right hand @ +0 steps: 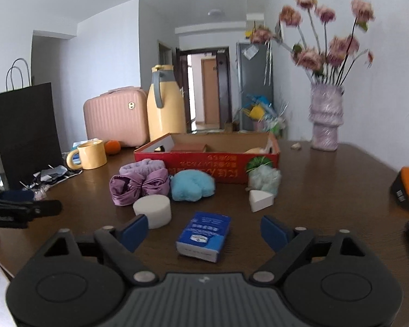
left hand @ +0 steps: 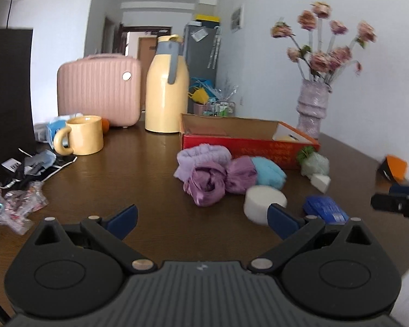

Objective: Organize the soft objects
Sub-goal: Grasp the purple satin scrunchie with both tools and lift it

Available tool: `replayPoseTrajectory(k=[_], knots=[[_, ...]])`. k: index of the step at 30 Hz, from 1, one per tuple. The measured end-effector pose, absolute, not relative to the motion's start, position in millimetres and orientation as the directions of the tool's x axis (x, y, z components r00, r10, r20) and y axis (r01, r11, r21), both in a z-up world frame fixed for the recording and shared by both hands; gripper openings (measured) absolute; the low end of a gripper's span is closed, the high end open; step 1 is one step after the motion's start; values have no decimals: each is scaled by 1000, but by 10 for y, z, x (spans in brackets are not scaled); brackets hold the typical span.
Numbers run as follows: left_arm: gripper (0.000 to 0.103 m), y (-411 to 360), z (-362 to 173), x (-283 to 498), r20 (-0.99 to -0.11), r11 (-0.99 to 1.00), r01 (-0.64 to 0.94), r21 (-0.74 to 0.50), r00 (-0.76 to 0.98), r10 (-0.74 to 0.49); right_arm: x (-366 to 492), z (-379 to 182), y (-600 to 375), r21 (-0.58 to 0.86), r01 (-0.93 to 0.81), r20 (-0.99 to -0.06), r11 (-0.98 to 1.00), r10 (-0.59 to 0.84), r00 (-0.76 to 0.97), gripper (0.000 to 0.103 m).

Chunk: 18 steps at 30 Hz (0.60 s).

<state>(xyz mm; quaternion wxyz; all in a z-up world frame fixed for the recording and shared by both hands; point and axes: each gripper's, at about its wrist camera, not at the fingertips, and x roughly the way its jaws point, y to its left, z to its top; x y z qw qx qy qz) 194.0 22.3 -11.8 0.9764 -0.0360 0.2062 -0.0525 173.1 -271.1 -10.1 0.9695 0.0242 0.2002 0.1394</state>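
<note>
Soft things lie on the brown table in front of a red cardboard box (right hand: 226, 170) (left hand: 248, 147): a purple satin hair bow with a lilac band (right hand: 139, 182) (left hand: 207, 177), a blue fluffy sponge (right hand: 192, 185) (left hand: 270, 174), a white round sponge (right hand: 152, 209) (left hand: 261, 204), a white wedge sponge (right hand: 260, 200) (left hand: 320, 182), a pale green puff (right hand: 265, 178) (left hand: 315, 163) and a blue tissue pack (right hand: 204, 235) (left hand: 325, 208). My left gripper (left hand: 201, 222) is open and empty, short of the bow. My right gripper (right hand: 203, 231) is open, its fingers either side of the tissue pack.
A yellow mug (left hand: 81, 139), a yellow thermos (left hand: 166, 87) and a pink case (left hand: 98, 90) stand at the back left. A black paper bag (right hand: 24, 133) and wrappers (left hand: 16, 204) are at the left. A flower vase (right hand: 325, 117) stands back right. An orange-black box (right hand: 407, 188) is at the right.
</note>
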Motion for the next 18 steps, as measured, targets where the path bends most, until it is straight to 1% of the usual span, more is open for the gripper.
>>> replayPoseTrajectory(k=[2,4,5,6,8,10,11,13,15,17,18], knots=[[101,258,-99,2131,-392,990,86,-116,912,-125,1895,-78,-2670,125,-287,-385,950,313,868,79],[87,289,-89,2395,-391,987,88,-134,910,-134,2136,-44,-2579,145,-317,-391,937,349,852,70],[82,303,-94,2527,-398,986,91,-141,906,-141,2269,-33,-2523,154,-327,-396,932,362,844,68],[75,324,-107,2670,-413,984,91,-151,899,-147,2414,-20,-2461,165,-336,-401,927,375,836,65],[71,366,-164,2941,-447,977,104,-184,877,-177,2751,-16,-2294,182,-364,-415,914,407,814,63],[62,394,-247,3148,-481,971,115,-211,852,-206,3072,-53,-2123,199,-377,-443,904,427,789,51],[58,399,-285,3218,-494,968,120,-219,842,-216,3196,-81,-2047,214,-379,-453,900,435,778,49],[38,404,-365,3333,-518,962,139,-236,819,-246,3492,-149,-1902,258,-381,-480,888,460,747,44],[29,418,-435,3395,-532,954,153,-256,802,-271,3676,-218,-1784,268,-374,-506,888,460,729,42],[26,440,-480,3413,-533,950,152,-273,798,-281,3804,-279,-1697,263,-363,-531,894,448,719,37],[22,458,-490,3418,-531,948,155,-279,797,-286,3850,-307,-1660,256,-365,-540,895,446,714,33]])
